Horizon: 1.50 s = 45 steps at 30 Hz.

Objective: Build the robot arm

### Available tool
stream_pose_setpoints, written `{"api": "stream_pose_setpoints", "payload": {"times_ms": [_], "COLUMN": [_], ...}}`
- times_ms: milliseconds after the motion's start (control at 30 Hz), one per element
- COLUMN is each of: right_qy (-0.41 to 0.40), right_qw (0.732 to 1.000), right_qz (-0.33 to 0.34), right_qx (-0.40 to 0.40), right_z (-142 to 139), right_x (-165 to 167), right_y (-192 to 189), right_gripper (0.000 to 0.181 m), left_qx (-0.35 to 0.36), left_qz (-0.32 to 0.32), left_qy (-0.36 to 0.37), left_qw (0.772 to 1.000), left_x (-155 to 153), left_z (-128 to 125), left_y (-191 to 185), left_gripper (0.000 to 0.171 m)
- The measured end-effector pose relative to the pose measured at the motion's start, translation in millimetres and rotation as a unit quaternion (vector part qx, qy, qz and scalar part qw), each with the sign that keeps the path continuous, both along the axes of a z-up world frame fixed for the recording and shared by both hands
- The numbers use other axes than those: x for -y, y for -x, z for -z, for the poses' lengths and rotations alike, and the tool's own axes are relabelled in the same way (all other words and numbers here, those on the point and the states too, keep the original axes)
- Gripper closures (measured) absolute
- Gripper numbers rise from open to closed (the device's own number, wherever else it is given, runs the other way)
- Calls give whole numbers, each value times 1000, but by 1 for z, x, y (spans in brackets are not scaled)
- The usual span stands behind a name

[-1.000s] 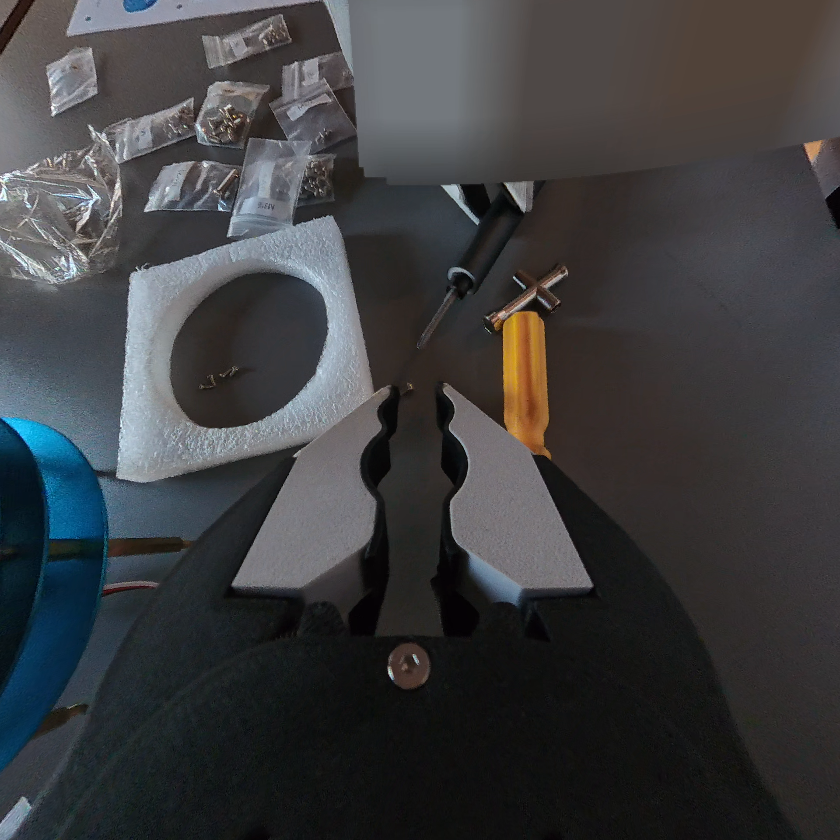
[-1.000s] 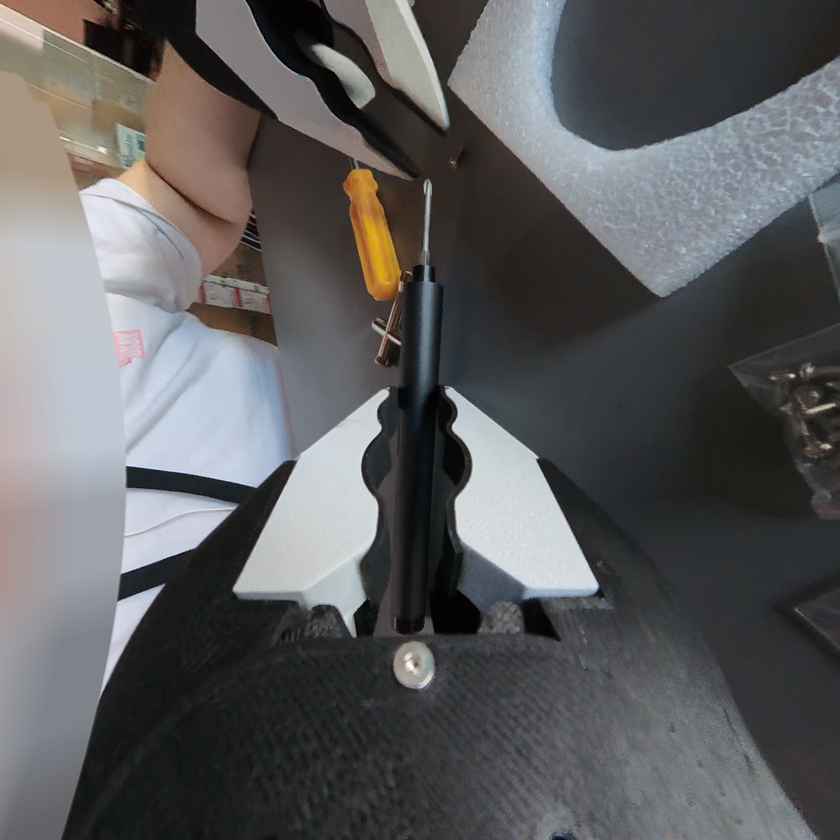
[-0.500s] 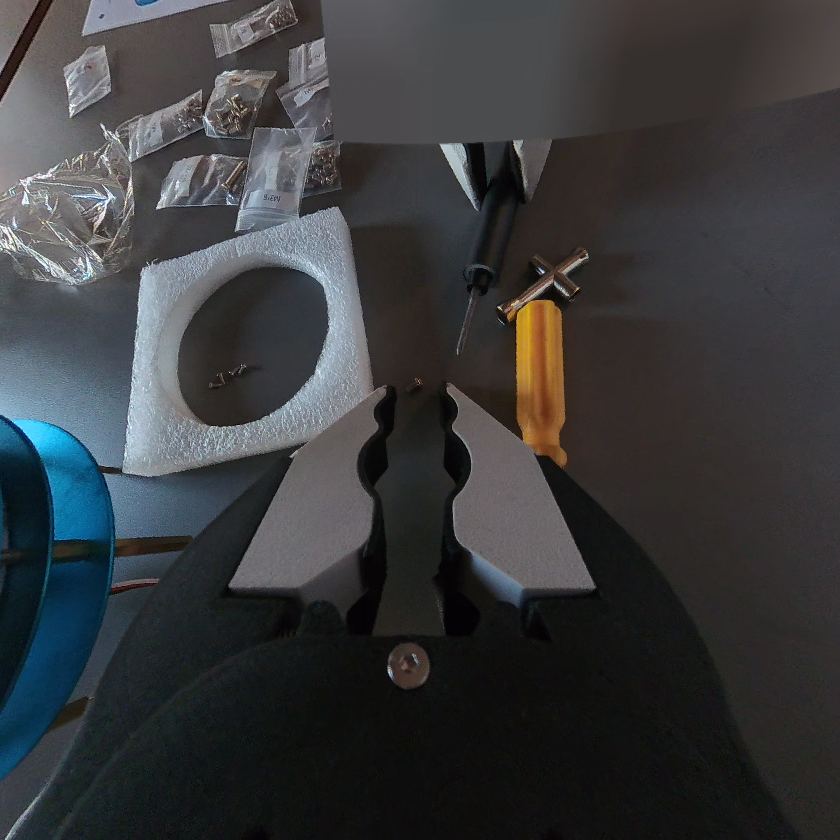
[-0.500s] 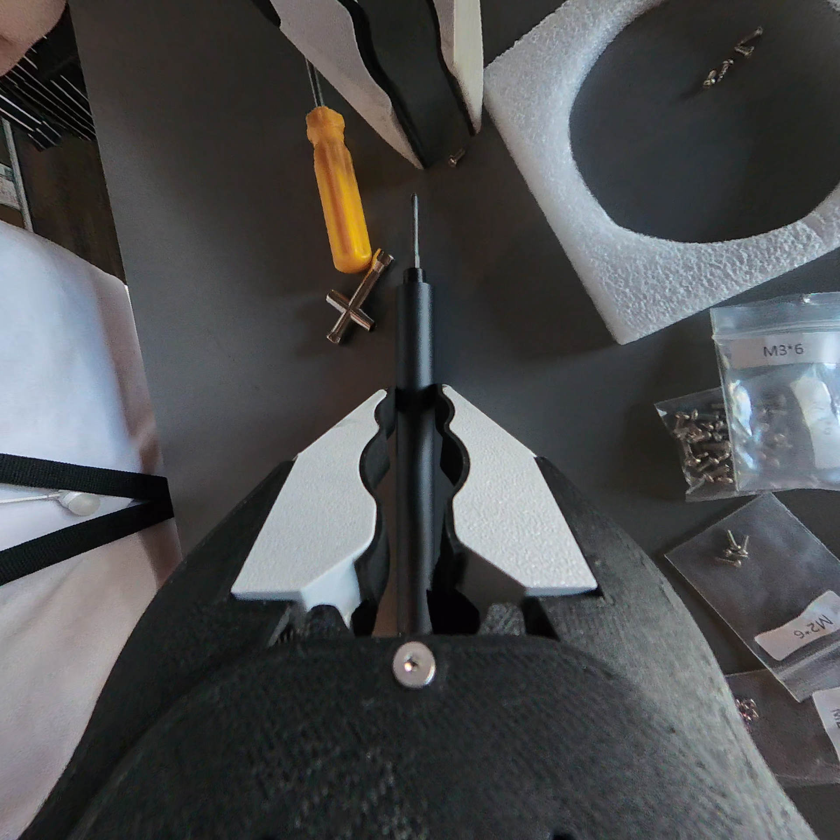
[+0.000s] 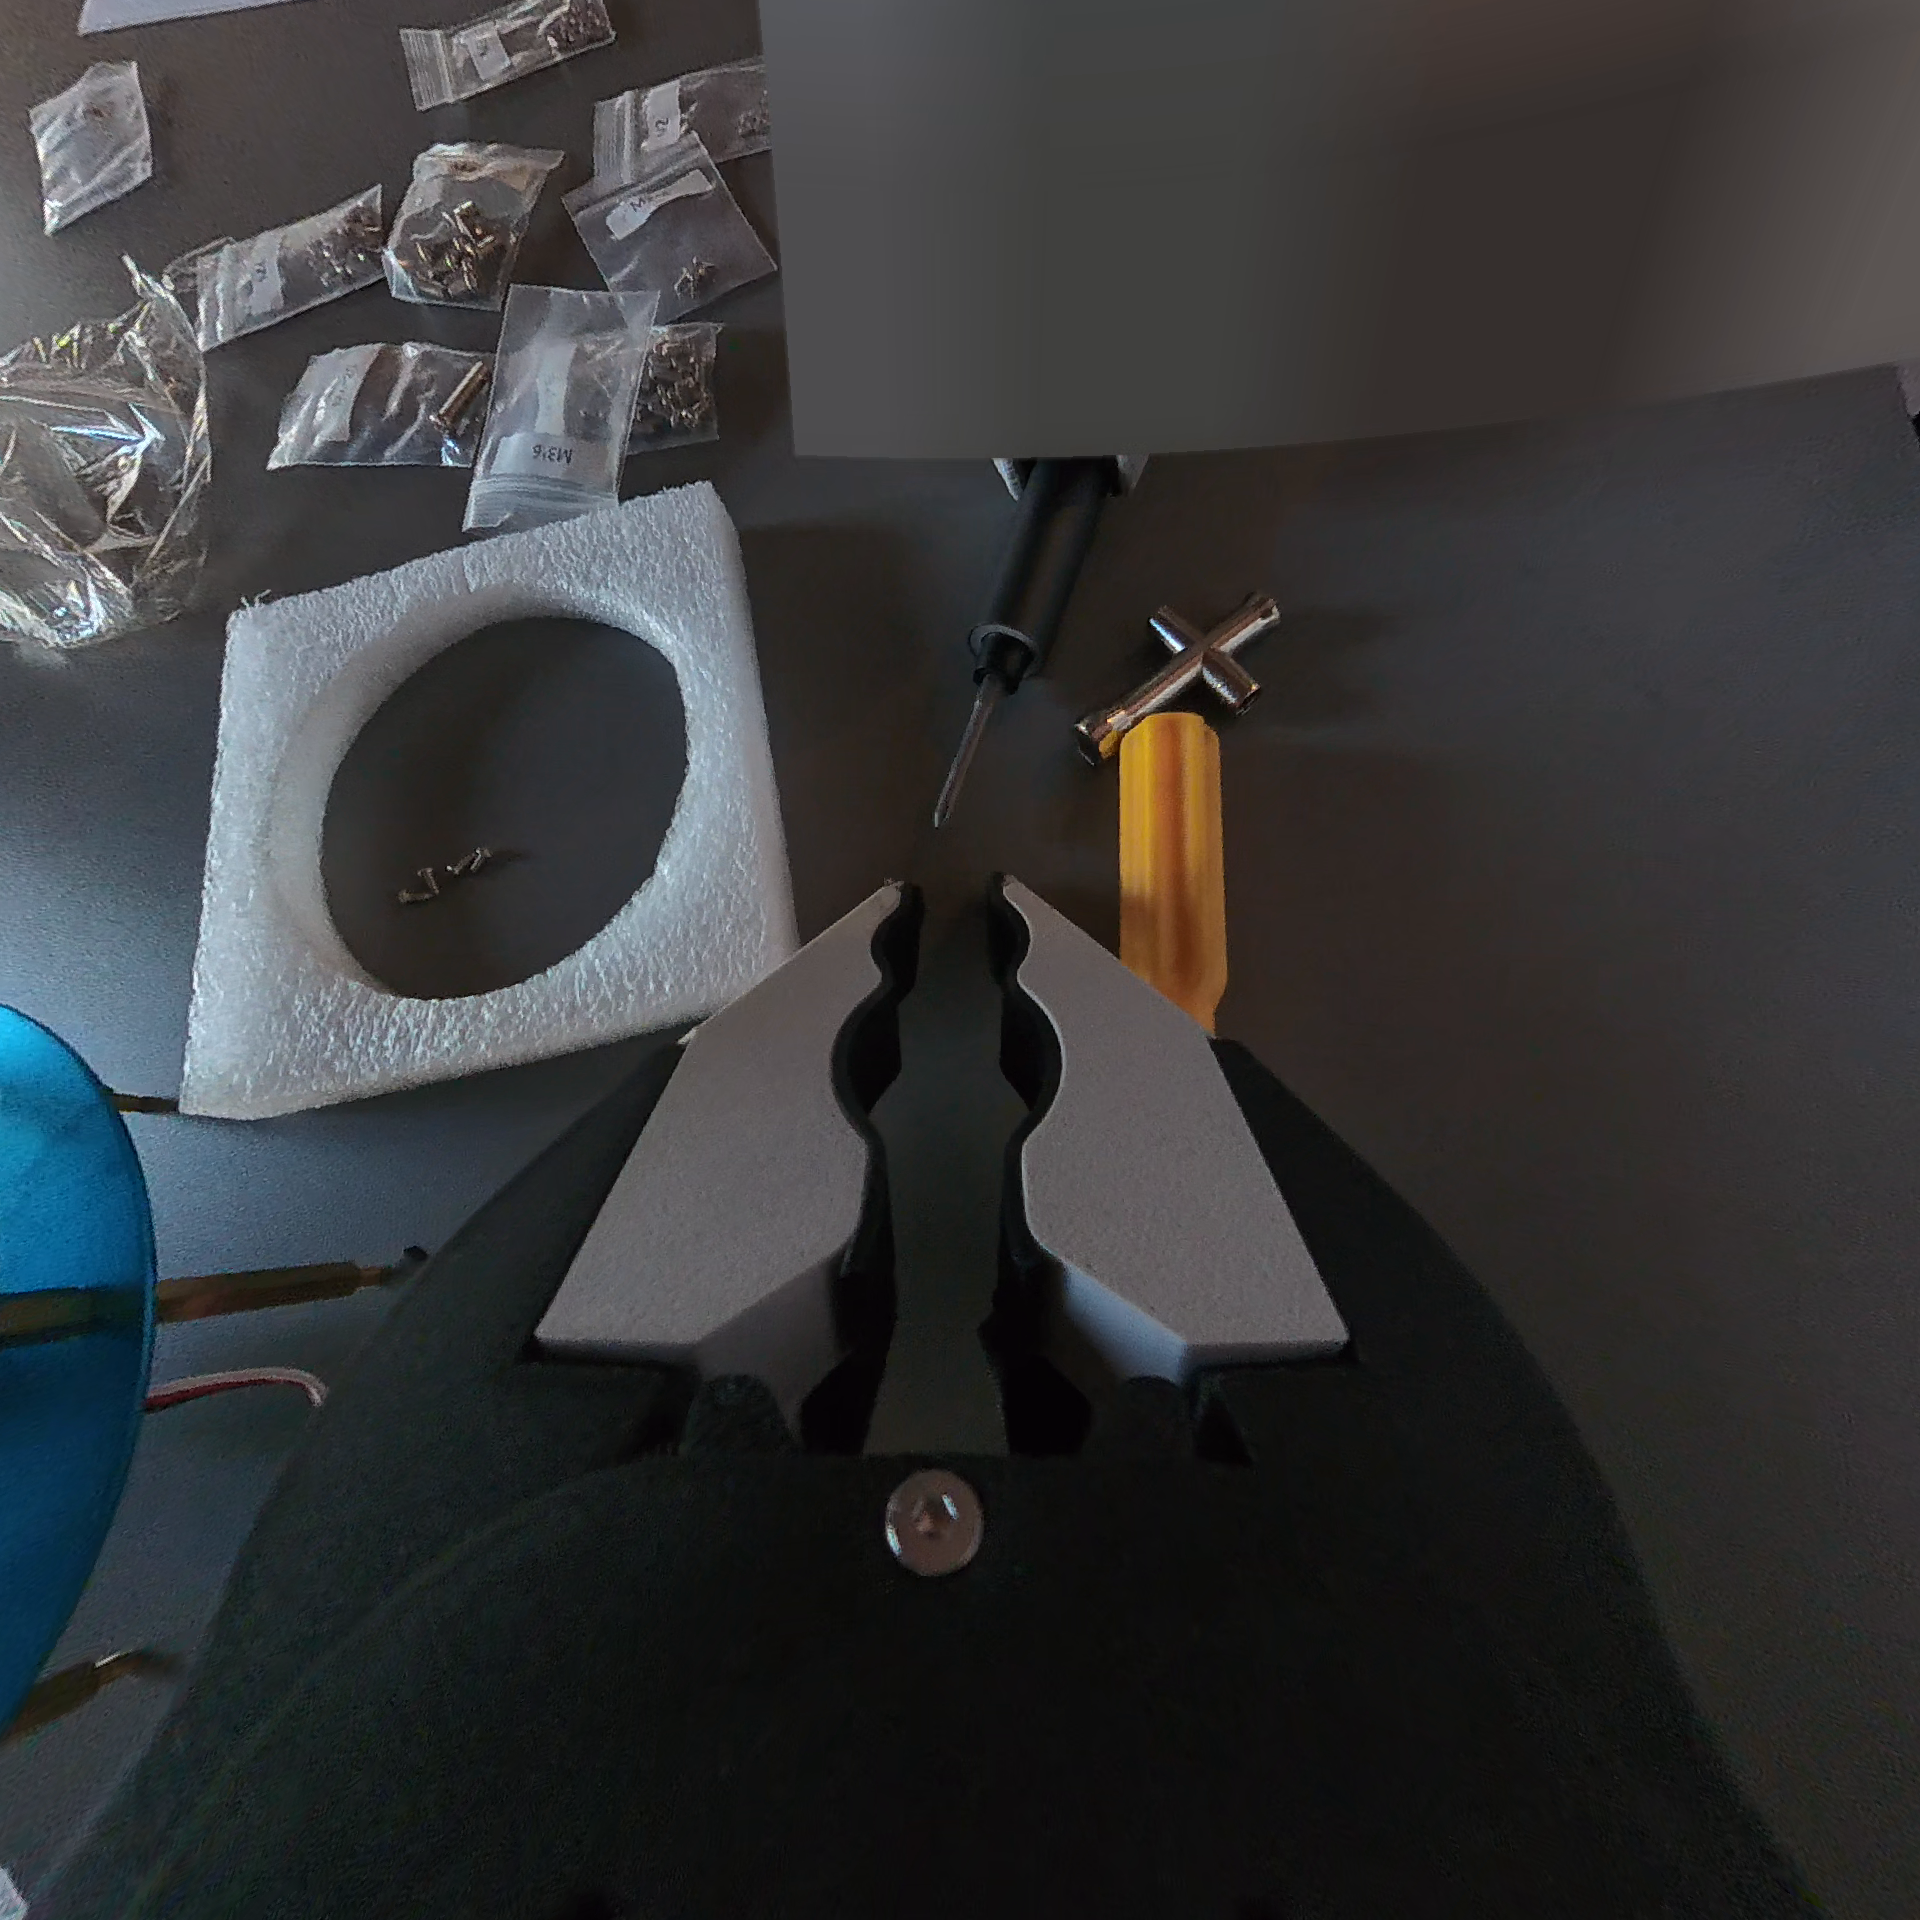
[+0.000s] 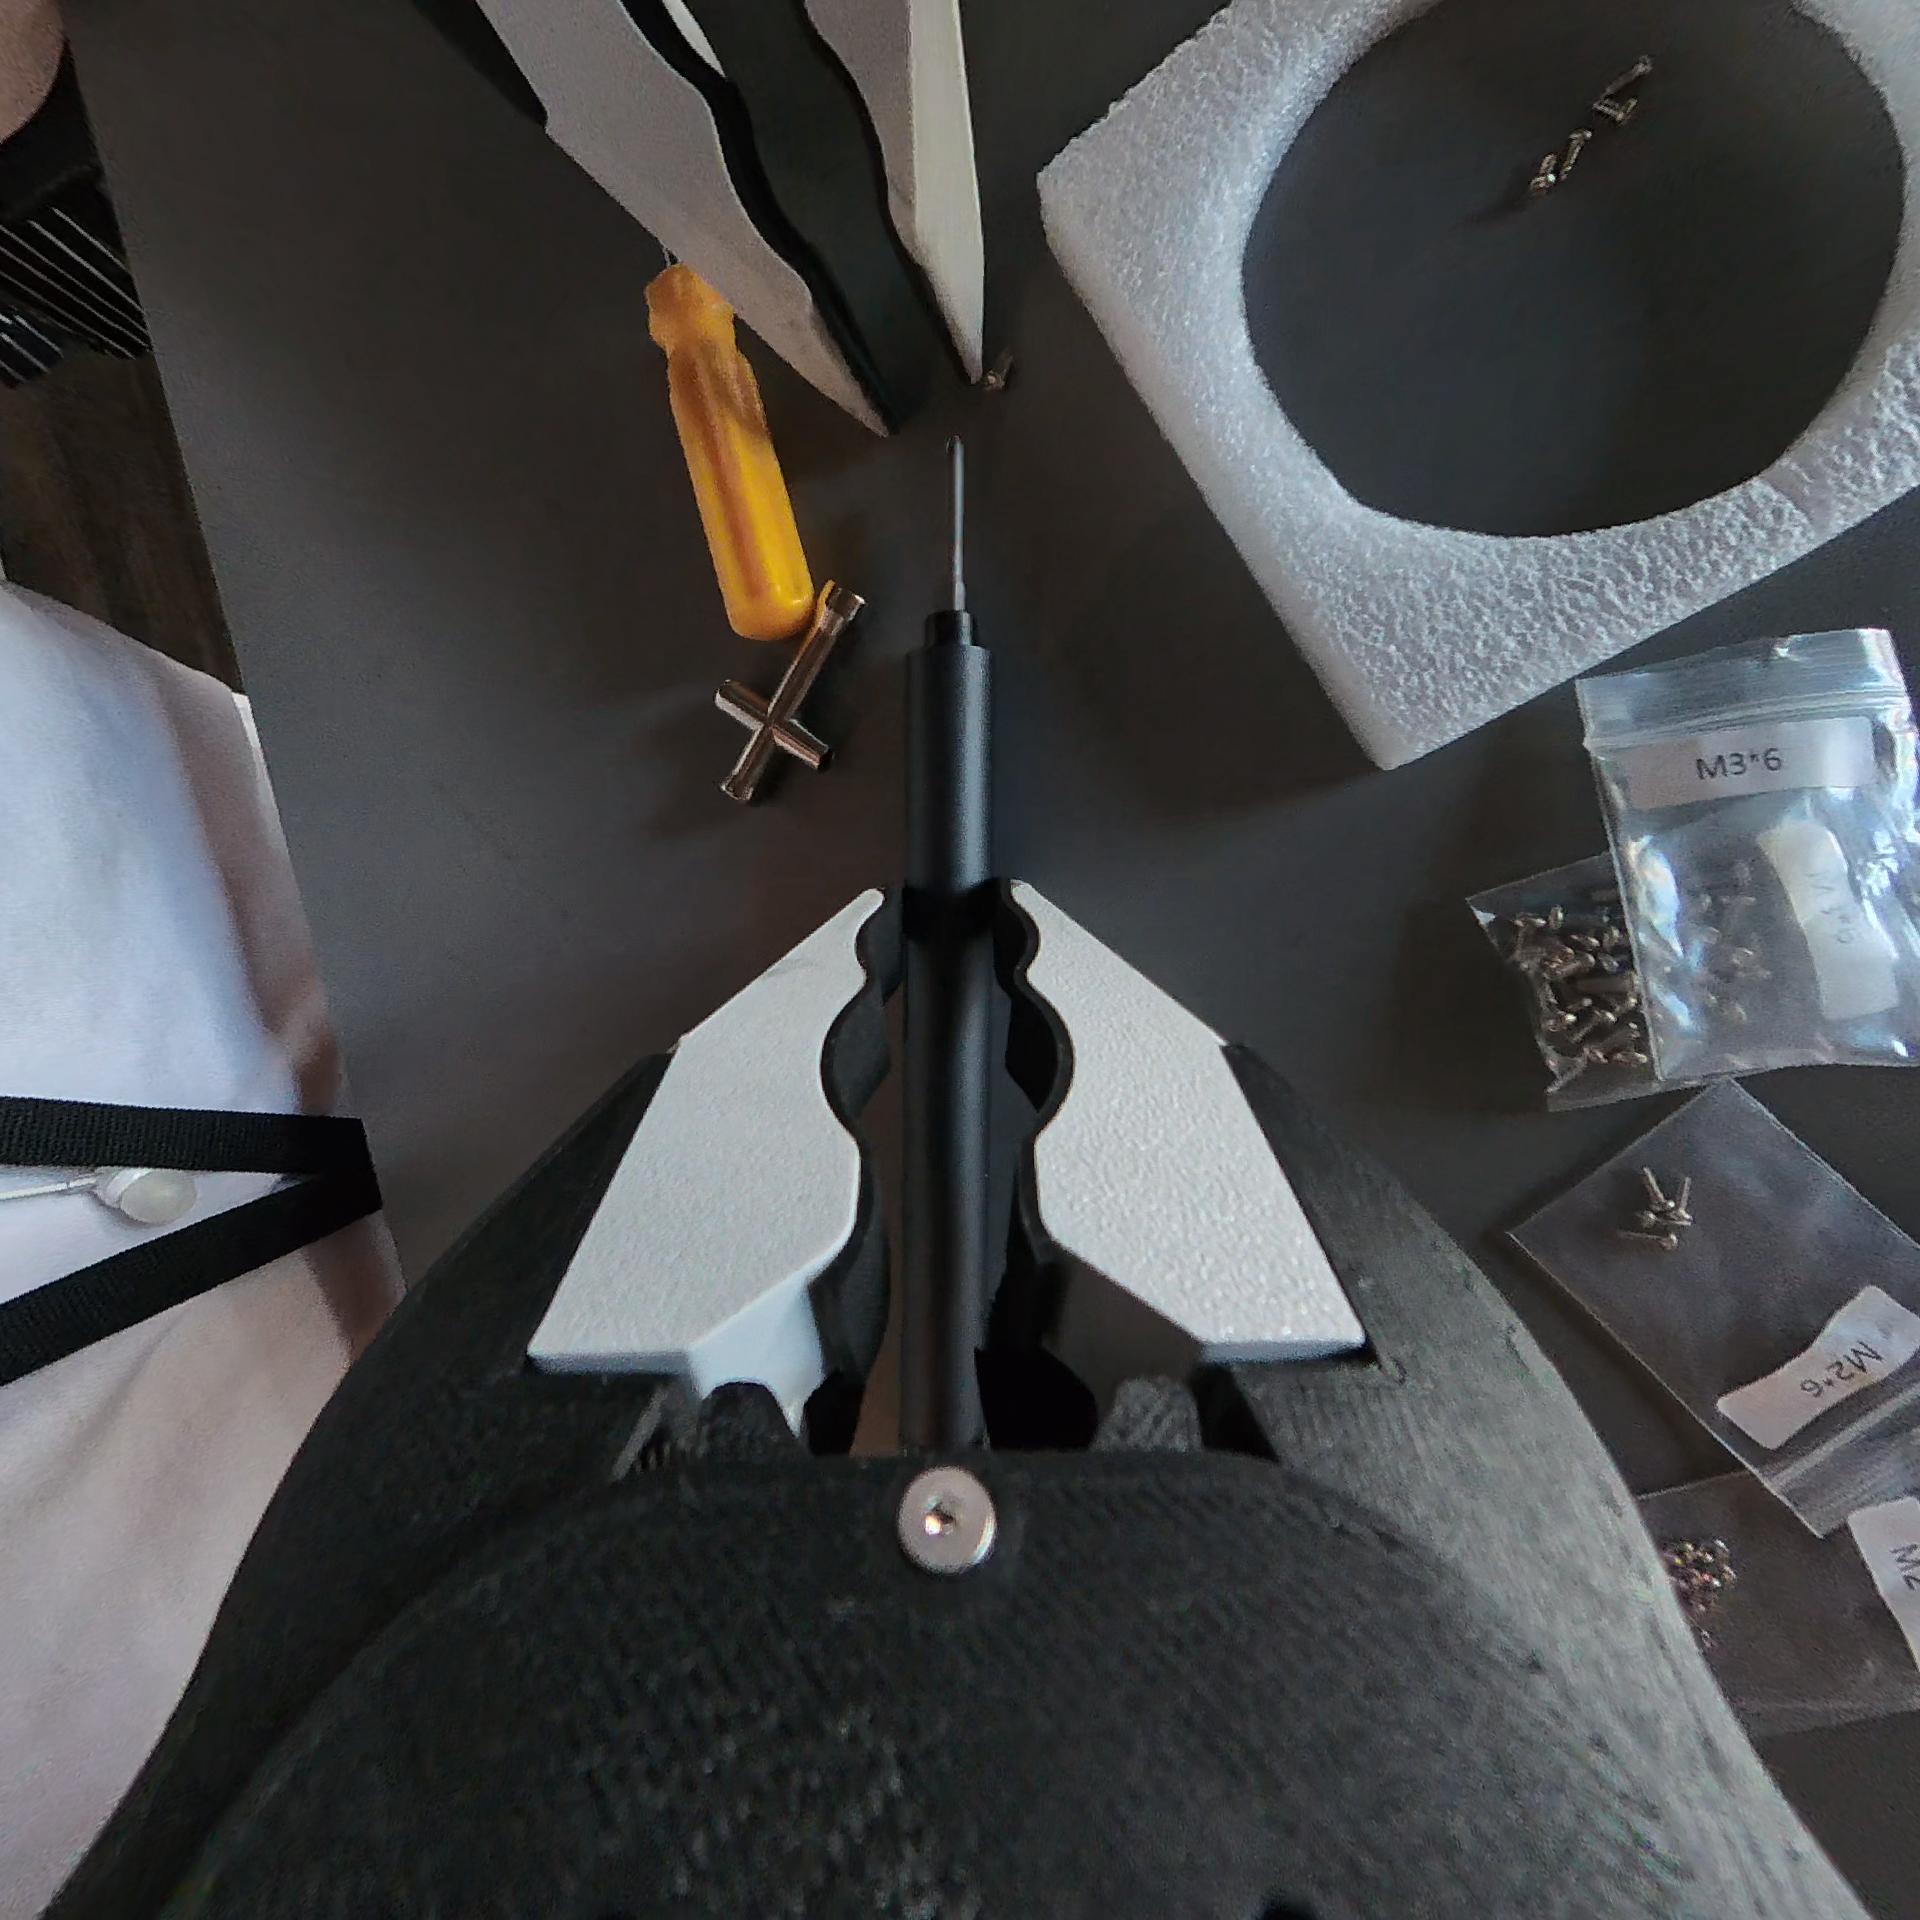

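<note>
Right gripper [image 6: 951, 894] jaws clamped on slim black precision screwdriver [image 6: 943, 831]. Left gripper [image 5: 948, 883] jaws apart, empty; yellow-handled screwdriver [image 5: 1169, 873] at 2 o'clock, on dark worktop [image 5: 1558, 935].

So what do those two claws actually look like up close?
Both look alike: the left claw and right claw each have two pale grey wedge-shaped fingers with wavy black inner pads, set in a rough black body with one silver screw. No cables show.

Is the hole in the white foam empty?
No. A few tiny screws lie inside the foam square, on the dark table.
</note>
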State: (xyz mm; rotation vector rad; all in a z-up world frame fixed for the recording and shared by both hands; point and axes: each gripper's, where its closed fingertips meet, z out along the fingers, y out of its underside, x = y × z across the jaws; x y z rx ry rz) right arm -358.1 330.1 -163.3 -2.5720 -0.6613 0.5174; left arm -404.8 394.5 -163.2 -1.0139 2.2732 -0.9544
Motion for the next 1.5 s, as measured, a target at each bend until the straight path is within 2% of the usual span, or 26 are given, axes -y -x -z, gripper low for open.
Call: {"api": "stream_pose_setpoints", "payload": {"times_ms": [267,400,567,767,1500], "right_qy": [-4,-8,-22,-19,99], "right_qw": [1000,999,992,981,972], "right_qz": [6,6,-7,-15,0], "right_qx": [30,53,125,190,213], "right_z": [0,0,1,1,2], "right_x": [1,0,-4,-5,-3], "right_y": [-6,-10,-16,-15,-4], "right_gripper": [165,165,165,165,165], "left_qx": [-3,4,17,12,3], "left_qz": [-1,-19,-44,-67,-76], "left_qy": [4,-5,17,21,44], "left_qw": [1000,1000,999,997,996], "left_x": [5,-6,-19,-30,-39], "left_z": [0,-7,-21,-24,-26], "left_y": [-4,-1,0,2,8], "left_gripper": [156,157,154,153,153]}}
